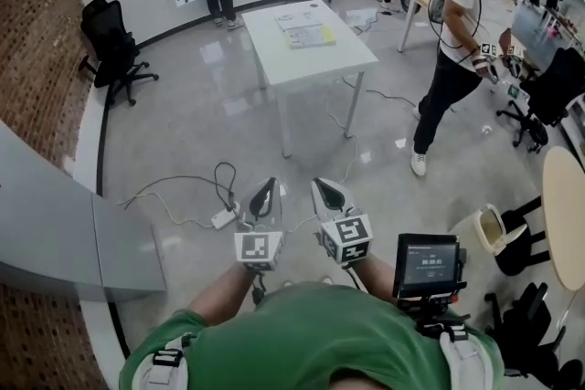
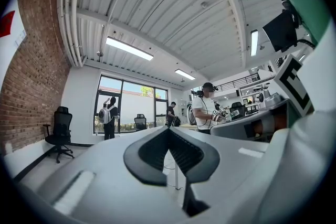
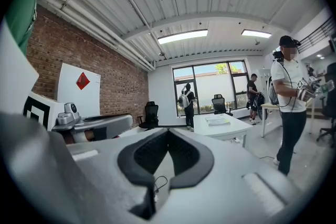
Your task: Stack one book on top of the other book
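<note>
Stacking has not started. The left gripper [image 1: 264,194] and right gripper [image 1: 327,193] have their jaws pressed together, holding nothing. The pale flat books [image 1: 308,34] lie on the white square tabletop [image 1: 274,59] well ahead, seemingly unstacked, though too small to be sure.

Green shirt [image 1: 311,333] — grey shoulder straps [image 1: 170,364].

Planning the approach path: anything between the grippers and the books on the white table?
Nothing visible stands in the way. Bare floor runs from the left gripper and right gripper to the table; only cables and a power strip lie on it, near the grippers. The books lie on the tabletop's far part.
</note>
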